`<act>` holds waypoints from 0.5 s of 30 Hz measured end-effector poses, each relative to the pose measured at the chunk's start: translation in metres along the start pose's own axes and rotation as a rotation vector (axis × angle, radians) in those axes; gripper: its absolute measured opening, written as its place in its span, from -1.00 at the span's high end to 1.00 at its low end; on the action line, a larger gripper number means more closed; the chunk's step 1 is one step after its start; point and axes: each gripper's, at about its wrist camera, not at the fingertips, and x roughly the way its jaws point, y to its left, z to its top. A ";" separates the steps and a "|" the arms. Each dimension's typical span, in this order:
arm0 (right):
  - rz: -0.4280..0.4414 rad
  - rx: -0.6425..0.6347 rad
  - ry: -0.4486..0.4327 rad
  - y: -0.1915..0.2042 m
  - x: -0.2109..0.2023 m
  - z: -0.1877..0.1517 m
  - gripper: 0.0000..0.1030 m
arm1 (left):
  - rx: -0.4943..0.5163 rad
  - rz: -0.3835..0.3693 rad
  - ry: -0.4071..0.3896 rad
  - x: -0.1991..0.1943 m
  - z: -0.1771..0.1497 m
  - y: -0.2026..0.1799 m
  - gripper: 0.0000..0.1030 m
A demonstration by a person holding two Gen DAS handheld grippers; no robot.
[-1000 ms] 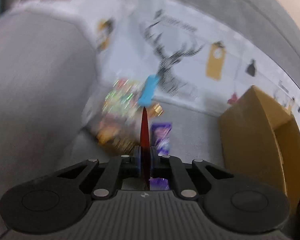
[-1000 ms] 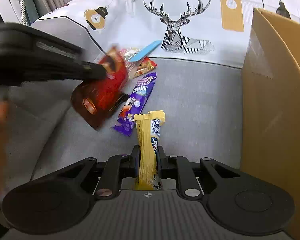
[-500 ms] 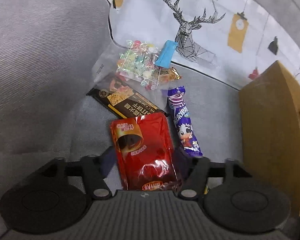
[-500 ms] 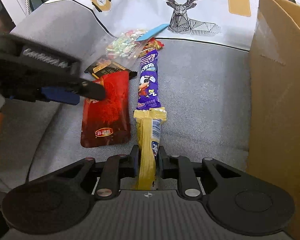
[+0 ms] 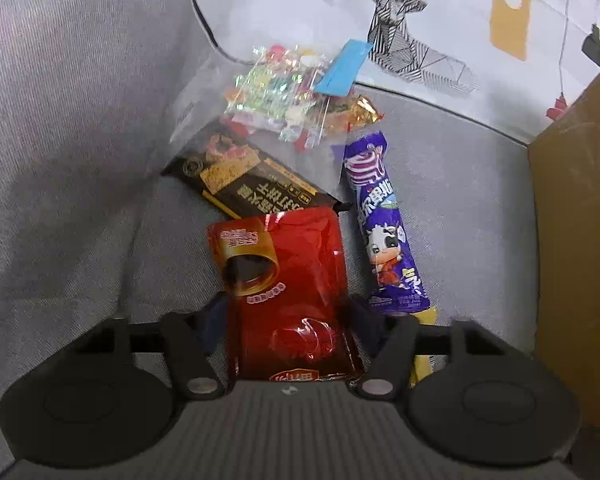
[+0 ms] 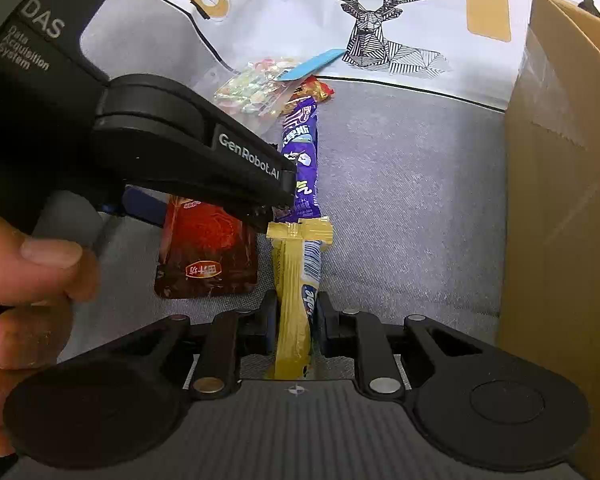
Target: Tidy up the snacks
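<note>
left gripper (image 5: 288, 320): jaws apart and just closing in, straddling the red pouch (image 5: 284, 280), which lies flat on the grey sofa seat (image 5: 440, 200) beside the purple bar (image 5: 384, 232). right gripper (image 6: 296, 320): clamped on the yellow bar (image 6: 296, 280). cardboard box (image 6: 560, 200) at the seat's right edge.

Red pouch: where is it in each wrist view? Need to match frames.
Left wrist: red pouch bottom centre, between the left gripper fingers.
Right wrist: red pouch left of centre, partly under that gripper.
Shared landmark: purple snack bar, just right of it.
</note>
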 end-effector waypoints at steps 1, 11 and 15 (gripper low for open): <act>-0.004 -0.003 -0.003 0.000 -0.001 0.000 0.63 | -0.005 -0.006 -0.003 -0.001 0.000 0.002 -0.16; 0.015 0.074 -0.124 -0.007 -0.030 0.009 0.68 | -0.044 -0.021 -0.112 -0.041 -0.009 0.012 -0.05; 0.042 0.077 -0.203 -0.008 -0.052 0.016 0.68 | -0.023 0.006 -0.214 -0.064 -0.011 0.008 -0.05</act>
